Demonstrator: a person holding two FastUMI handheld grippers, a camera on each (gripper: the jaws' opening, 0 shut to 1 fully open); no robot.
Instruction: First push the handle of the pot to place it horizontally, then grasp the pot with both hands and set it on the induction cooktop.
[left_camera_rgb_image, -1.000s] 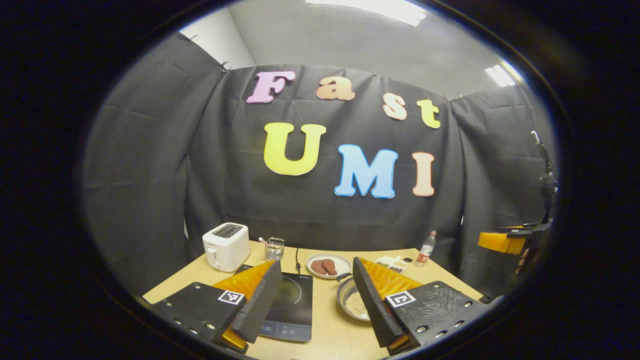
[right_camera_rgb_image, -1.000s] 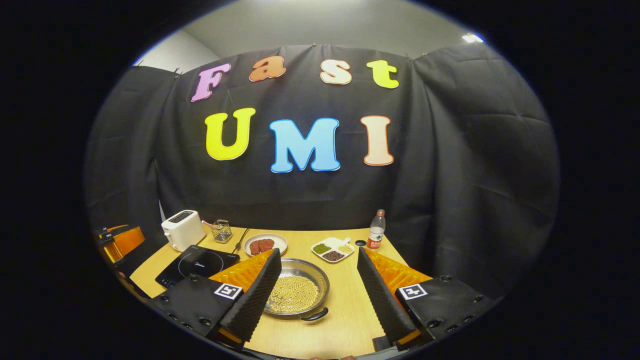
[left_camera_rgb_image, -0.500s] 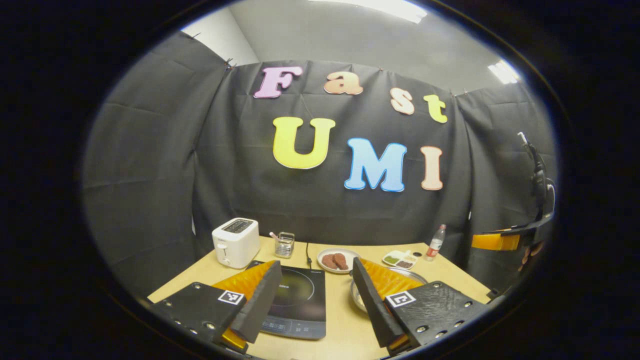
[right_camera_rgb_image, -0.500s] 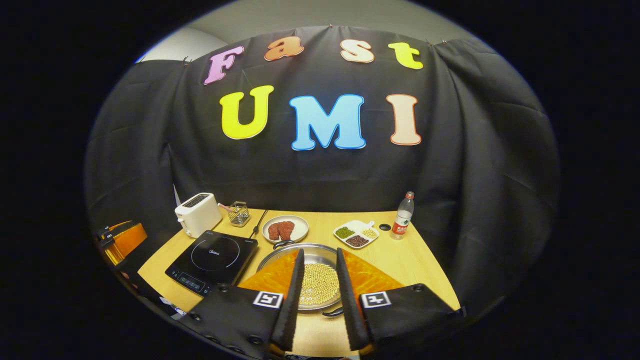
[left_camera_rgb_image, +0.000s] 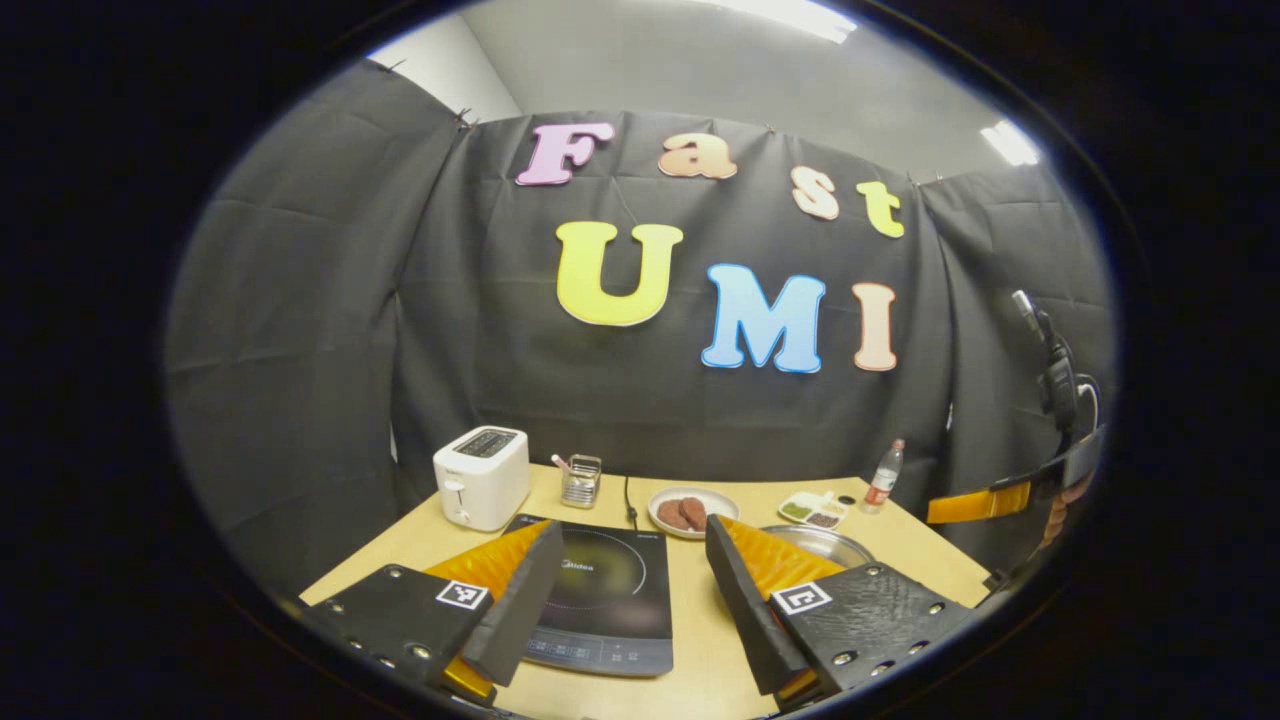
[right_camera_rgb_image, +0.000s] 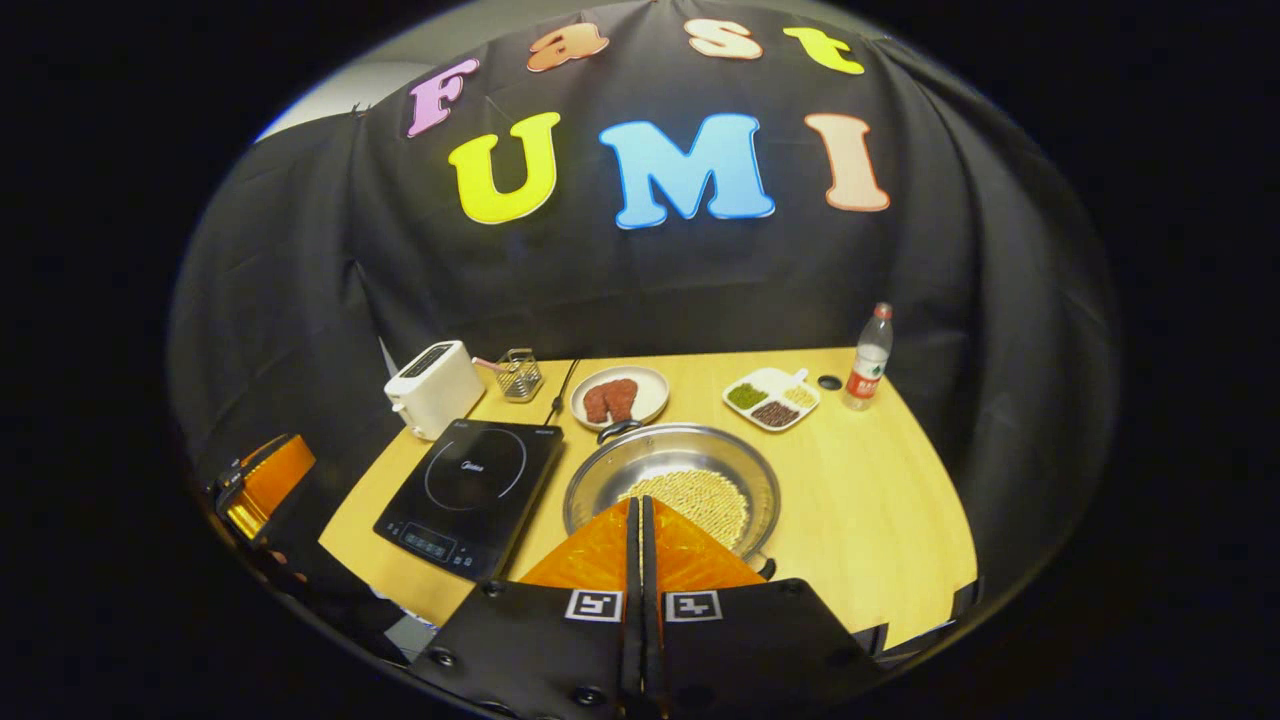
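Observation:
The steel pot (right_camera_rgb_image: 650, 462) holds pale beans (right_camera_rgb_image: 700, 495) and sits on the wooden table just right of the black induction cooktop (right_camera_rgb_image: 470, 485). One dark loop handle (right_camera_rgb_image: 615, 430) points to the far side, the other (right_camera_rgb_image: 765, 568) to the near right. My right gripper (right_camera_rgb_image: 640, 503) is shut with nothing between its fingers, hovering over the pot's near rim. My left gripper (left_camera_rgb_image: 631, 528) stands open above the cooktop (left_camera_rgb_image: 600, 600), with the pot (left_camera_rgb_image: 820, 545) partly hidden behind its right finger. The left gripper (right_camera_rgb_image: 265, 480) also appears past the table's left edge.
Along the back of the table stand a white toaster (right_camera_rgb_image: 432, 388), a small wire basket (right_camera_rgb_image: 518, 375), a plate of meat (right_camera_rgb_image: 618, 395), a divided dish of beans (right_camera_rgb_image: 772, 398) and a bottle (right_camera_rgb_image: 870, 358). Bare table (right_camera_rgb_image: 880, 500) lies right of the pot.
My right gripper has gone from wide open to shut and has risen, tilting down over the pot. The left gripper stayed open and drifted slightly toward the cooktop.

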